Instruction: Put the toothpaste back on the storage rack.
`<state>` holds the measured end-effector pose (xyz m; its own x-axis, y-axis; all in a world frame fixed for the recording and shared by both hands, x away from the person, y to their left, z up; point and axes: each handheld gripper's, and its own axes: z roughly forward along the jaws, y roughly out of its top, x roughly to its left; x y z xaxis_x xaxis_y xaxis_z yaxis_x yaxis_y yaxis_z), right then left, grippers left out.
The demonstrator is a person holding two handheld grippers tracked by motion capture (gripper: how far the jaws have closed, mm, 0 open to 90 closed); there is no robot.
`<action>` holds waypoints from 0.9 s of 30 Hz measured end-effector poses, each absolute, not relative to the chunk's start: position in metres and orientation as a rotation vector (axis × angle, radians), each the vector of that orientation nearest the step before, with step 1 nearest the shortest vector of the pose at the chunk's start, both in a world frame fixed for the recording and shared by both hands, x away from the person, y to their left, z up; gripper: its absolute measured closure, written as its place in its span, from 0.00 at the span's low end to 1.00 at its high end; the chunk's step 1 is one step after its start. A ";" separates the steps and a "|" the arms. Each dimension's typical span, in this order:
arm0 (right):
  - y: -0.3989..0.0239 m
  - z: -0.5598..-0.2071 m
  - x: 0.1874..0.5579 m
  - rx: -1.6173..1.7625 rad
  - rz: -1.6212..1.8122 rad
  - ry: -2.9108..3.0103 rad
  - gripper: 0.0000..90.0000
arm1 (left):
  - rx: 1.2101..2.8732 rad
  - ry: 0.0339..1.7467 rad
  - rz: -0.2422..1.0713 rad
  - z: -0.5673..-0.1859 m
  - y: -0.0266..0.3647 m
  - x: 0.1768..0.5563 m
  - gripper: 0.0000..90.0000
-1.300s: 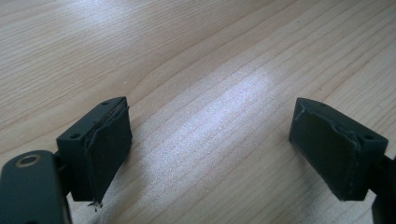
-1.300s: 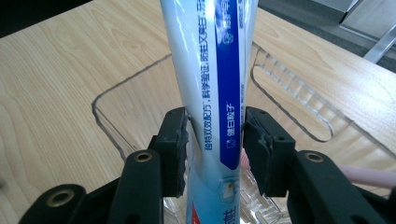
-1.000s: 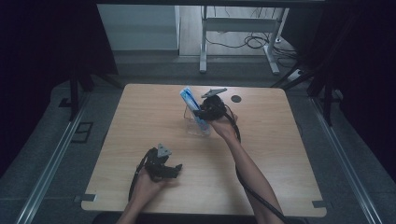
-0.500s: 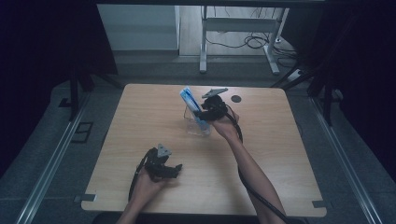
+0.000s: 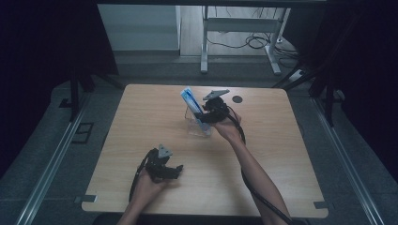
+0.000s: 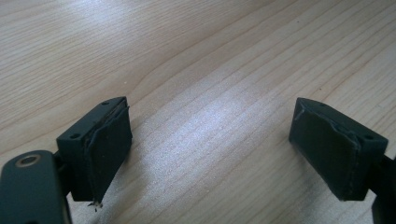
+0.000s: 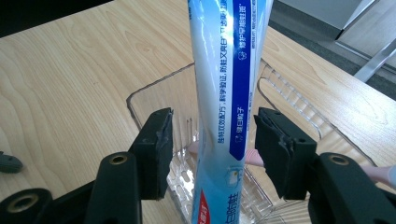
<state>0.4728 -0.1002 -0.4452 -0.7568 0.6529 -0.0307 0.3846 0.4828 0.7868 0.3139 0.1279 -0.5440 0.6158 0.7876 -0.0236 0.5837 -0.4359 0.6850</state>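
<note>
Nearest to us, the left claw [image 5: 165,169] rests low over the bare desk [image 5: 141,122] at the near left, its jaws spread wide with nothing but wood grain between them. We see little risk there, except that its cable could drag if the hand shifts.

Farther in, near the middle of the desk, the right claw [image 7: 210,149] stands around the tube [image 7: 231,93], a tall white and blue toothpaste tube that leans upright in the clear bin [image 7: 154,93]. The jaws sit on either side of the tube with a gap showing on each side, so we judge the claw open and not gripping. That is where things could go wrong: with nothing pinching it, the tube may tip over the bin's rim onto the desk, or, if the jaws close off-centre, the smooth round body may slip aside. The bin looks light, and a push from the claw could slide or tilt it.

Some things we cannot settle. The tube's lower end is cut off at the bottom of the right gripper view, so we cannot tell whether it touches the bin floor. Something pink lies low in the bin behind the jaws; we cannot name it. A small dark disc [image 5: 238,99] lies at the far right of the desk, too small to identify.
</note>
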 end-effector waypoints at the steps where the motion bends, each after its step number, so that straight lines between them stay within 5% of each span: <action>1: -0.101 -0.445 0.472 0.875 1.160 2.407 0.51 | 2.174 1.072 0.396 -0.544 0.128 0.314 0.15; 27: -0.129 -0.447 0.452 0.918 1.290 2.409 0.47 | 2.175 1.072 0.396 -0.544 0.128 0.314 0.15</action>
<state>0.4524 -0.1292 -0.4465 -0.7671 0.6381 0.0656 0.4084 0.4069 0.8171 0.3140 0.1280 -0.5439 0.6162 0.7873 -0.0230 0.5835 -0.4367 0.6847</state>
